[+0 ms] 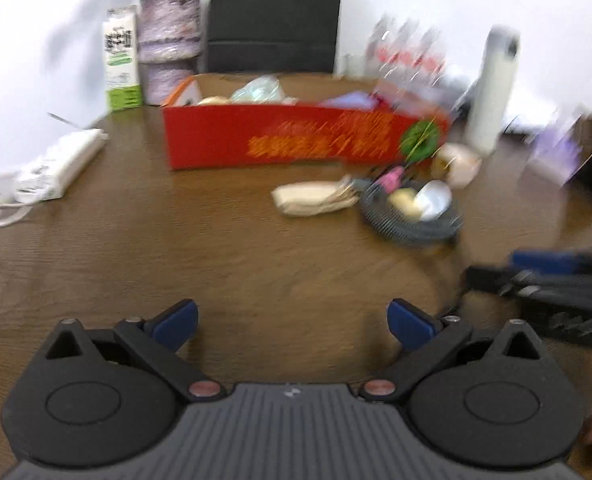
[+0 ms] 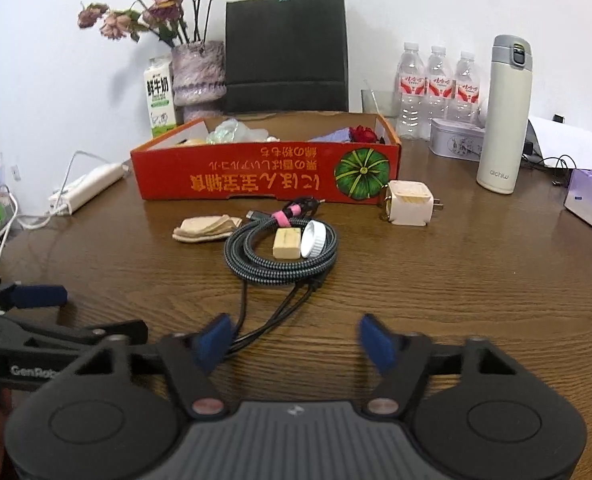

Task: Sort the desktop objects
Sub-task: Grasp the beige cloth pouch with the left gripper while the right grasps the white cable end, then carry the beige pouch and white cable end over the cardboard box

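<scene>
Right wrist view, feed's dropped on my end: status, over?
Both grippers open, empty. Coiled cable untouched before red box, its loose ends between right fingers. Path clear.

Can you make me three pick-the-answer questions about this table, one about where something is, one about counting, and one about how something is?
1. Where is the small white bottle cap?
A. inside the coiled grey braided cable
B. in the red cardboard box
C. on top of the cream thermos flask

2. How many clear water bottles stand at the back?
A. one
B. three
C. five

3. How is the right gripper?
A. shut on the cap
B. shut on the cable
C. open, holding nothing

Answers:
1. A: the cap leans beside a pale block within the cable's loop.
2. B: three red-labelled bottles stand in a row.
3. C: its blue pads are apart, over bare wooden table.
</scene>
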The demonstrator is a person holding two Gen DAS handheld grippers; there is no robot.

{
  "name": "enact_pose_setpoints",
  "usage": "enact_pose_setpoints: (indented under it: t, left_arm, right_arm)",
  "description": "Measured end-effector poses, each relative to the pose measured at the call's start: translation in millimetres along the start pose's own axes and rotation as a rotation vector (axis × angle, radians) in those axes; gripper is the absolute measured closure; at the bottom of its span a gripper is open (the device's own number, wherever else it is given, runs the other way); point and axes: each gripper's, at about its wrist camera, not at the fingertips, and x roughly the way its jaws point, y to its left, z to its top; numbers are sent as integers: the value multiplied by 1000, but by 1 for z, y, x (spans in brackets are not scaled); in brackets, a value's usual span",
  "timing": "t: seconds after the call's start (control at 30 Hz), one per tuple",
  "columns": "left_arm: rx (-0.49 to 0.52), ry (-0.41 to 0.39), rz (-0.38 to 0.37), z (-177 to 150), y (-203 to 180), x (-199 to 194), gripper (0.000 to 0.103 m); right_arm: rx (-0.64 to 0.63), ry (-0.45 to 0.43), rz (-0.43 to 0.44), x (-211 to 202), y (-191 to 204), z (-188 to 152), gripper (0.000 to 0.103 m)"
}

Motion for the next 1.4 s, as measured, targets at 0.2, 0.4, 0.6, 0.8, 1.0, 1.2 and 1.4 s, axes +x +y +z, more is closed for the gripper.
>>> enact_pose_setpoints:
  t: [0.2, 0.4, 0.6, 0.8, 1.0, 1.2, 1.4]
  left_arm:
    - [-26, -40, 2, 45, 11, 26, 6]
    - [43, -14, 36, 69, 1, 72, 11]
    - [14, 47, 61, 76, -1, 100, 27]
    - [96, 22, 28, 67, -13, 90, 86]
    - [65, -56, 88, 56, -14, 59, 97]
    - [7, -64, 110, 40, -6, 14, 97]
    - [74, -99, 107, 24, -17, -22, 96]
  right_arm:
    - [19, -40, 10, 10, -11, 28, 66]
    - [-37, -47, -29, 44, -5, 56, 86]
    - [-120, 8, -75, 80, 6, 55, 88]
    - [-84, -93, -61, 65, 2, 51, 94]
    - [26, -199, -36, 36, -12, 48, 94]
    - [46, -218, 2, 6, -10, 37, 94]
    - [42, -214, 9, -15, 2, 30, 94]
